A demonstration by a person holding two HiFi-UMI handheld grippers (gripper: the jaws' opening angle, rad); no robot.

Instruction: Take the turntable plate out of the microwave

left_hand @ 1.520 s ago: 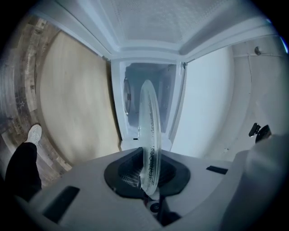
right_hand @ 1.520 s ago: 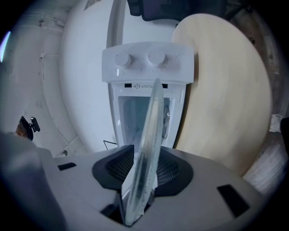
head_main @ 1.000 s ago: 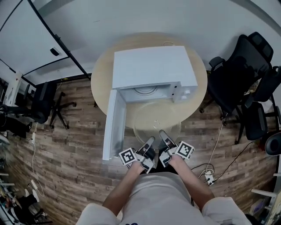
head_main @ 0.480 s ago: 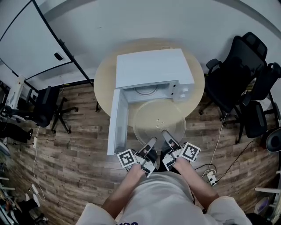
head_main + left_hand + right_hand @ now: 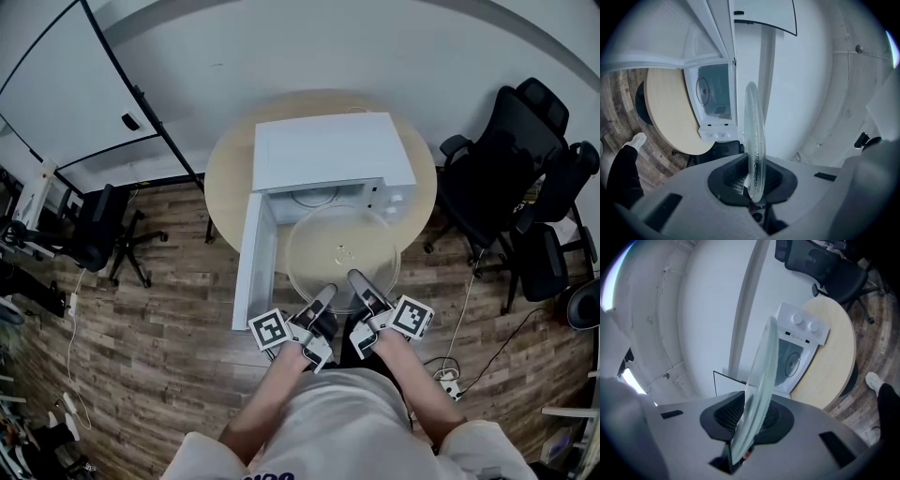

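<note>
**Fig.** Since the earlier frames, the turntable plate had been lifted toward the head cam, and both grippers had been carried up w/ it. The plate was held in the air, fully outside the microwave. It hung in front of the open cavity, over the near edge of the round table.

L to R:
- **Door:** the microwave door was swung open.
- **Left gripper:** the left gripper was clamped nearly closed on the plate's near rim, w/ the glass edge pinched between its pads.
- **Right gripper:** the right gripper was likewise clamped on the same rim, just beside the left.
- **Far right:** office chairs stood apart from the table.

Handling (est.):
- **Material:** the plate was judged to be clear glass, i.e. stiff, fairly heavy, smooth, and breakable if dropped.
- **Risk:** w/ both grips close together on one edge, most of the disc was left overhanging, so slip or droop was thought possible.
- **Hold:** the raised rim was judged the only workable place to grip, preferably w/ the grippers spread wider and the disc kept level.
</note>
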